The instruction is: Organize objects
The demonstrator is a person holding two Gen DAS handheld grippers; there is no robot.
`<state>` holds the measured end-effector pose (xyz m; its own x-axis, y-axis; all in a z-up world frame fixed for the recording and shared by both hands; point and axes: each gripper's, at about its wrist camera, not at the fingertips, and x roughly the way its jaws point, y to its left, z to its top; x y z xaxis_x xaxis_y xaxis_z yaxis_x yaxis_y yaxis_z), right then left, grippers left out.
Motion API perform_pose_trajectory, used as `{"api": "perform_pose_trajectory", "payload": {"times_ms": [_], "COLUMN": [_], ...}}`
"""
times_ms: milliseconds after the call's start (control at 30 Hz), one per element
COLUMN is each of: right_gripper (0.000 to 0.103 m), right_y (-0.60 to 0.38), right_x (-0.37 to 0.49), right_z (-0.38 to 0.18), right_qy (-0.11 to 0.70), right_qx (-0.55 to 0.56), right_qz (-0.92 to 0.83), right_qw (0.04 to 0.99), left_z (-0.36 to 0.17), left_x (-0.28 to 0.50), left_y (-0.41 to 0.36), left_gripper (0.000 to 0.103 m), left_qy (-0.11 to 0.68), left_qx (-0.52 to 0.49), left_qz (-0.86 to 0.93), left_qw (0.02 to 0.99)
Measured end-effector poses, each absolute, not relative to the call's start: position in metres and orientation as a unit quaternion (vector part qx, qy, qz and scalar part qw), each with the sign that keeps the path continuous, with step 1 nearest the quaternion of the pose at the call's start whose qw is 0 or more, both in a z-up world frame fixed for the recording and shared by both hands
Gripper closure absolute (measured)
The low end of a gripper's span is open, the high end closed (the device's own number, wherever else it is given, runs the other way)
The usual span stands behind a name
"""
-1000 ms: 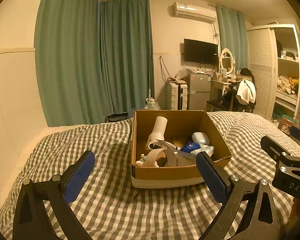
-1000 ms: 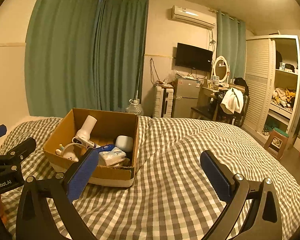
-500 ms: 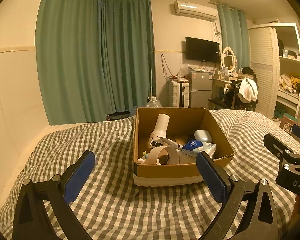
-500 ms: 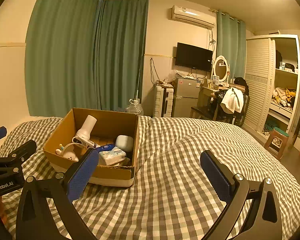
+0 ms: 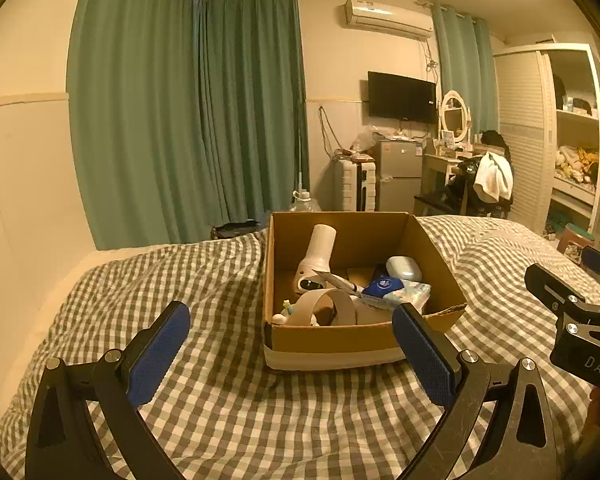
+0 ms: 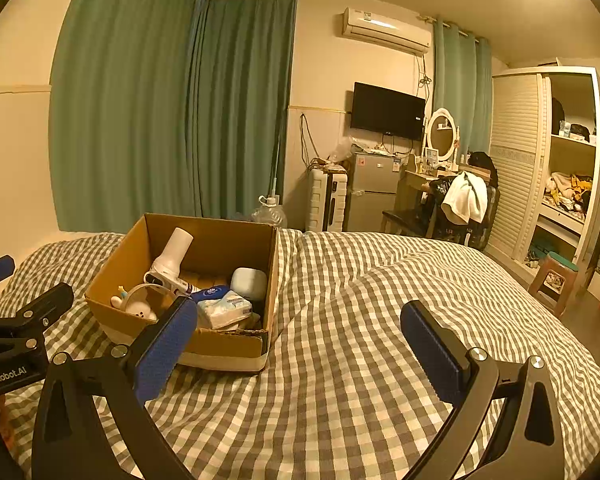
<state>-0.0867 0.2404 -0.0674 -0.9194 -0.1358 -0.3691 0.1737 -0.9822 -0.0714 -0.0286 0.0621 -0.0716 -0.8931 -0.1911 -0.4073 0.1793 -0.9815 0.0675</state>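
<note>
Two tools, left tool [image 5: 290, 344] and right tool [image 6: 298, 338], both gaping empty; one cardboard box [image 5: 340, 340] ahead on bed [image 5: 220, 400].

I'm seeing a grey-and-white checked bedspread [image 5: 228, 412], a brown cardboard box [image 5: 340, 338], teal curtains [image 5: 188, 120], and blue pads on black fingers [image 5: 158, 354].

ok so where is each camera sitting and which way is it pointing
Left wrist: rides the left claw, facing the cardboard box straight ahead on the checked bed; its own open blue-padded fingers show, plus the right claw at the right edge.
Right wrist: rides the right claw, aimed more at bare quilt; the box sits left, and the left claw shows at the left edge.
Shared: the box, curtains, television.
</note>
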Motion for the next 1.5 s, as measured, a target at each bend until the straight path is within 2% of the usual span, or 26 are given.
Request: {"api": "perform_pose_trajectory", "payload": {"times_ms": [433, 1500], "right_gripper": [0.001, 0.001], "right_y": [0.236, 0.235], "right_x": [-0.089, -0.093], "right_z": [-0.072, -0.074], "right_qy": [0.053, 0.056], "right_qx": [0.189, 0.201], "right_qz": [-0.978, -0.975], "right_qw": [0.077, 0.075], "left_z": [-0.073, -0.077], "left_x": [-0.026, -0.030], "left_y": [0.056, 0.059], "left_gripper": [0.000, 0.000], "left_qy": [-0.010, -0.013], "left_qx": [0.202, 0.220], "left_qz": [-0.970, -0.968], "left_qw": [0.138, 0.123]}}
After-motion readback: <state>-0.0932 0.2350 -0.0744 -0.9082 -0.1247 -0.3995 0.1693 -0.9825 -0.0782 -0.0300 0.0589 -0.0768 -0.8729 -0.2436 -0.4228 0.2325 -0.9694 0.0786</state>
